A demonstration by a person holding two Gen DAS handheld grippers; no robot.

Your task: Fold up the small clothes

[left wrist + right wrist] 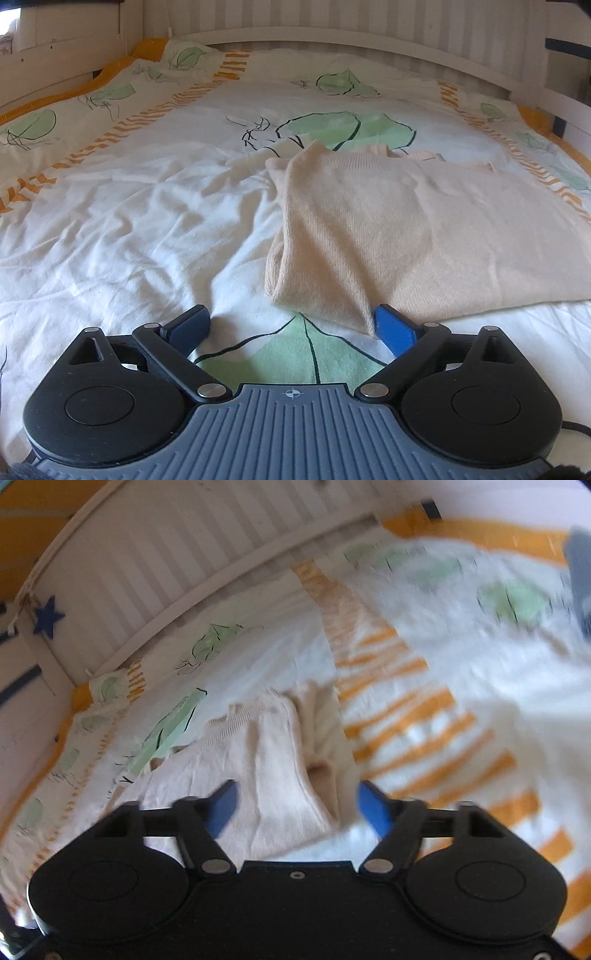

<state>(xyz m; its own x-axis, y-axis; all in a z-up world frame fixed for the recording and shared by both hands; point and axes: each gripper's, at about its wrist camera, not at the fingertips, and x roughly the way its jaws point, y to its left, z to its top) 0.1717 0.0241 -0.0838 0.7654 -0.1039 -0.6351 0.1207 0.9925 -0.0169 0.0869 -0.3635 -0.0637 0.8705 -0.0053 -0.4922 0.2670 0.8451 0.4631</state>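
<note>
Two grippers sit low over the bed with jaws spread and nothing between them: the left gripper is level at the bottom of its frame, its right finger just beside the near corner of the peach knit sweater, while the right gripper is tilted over the sweater at lower centre. Lying partly folded on the leaf-print duvet, the sweater runs off the right edge of the left view. Motion blur smears the right view's duvet, and a grey shape at its upper right edge cannot be made out.
</note>
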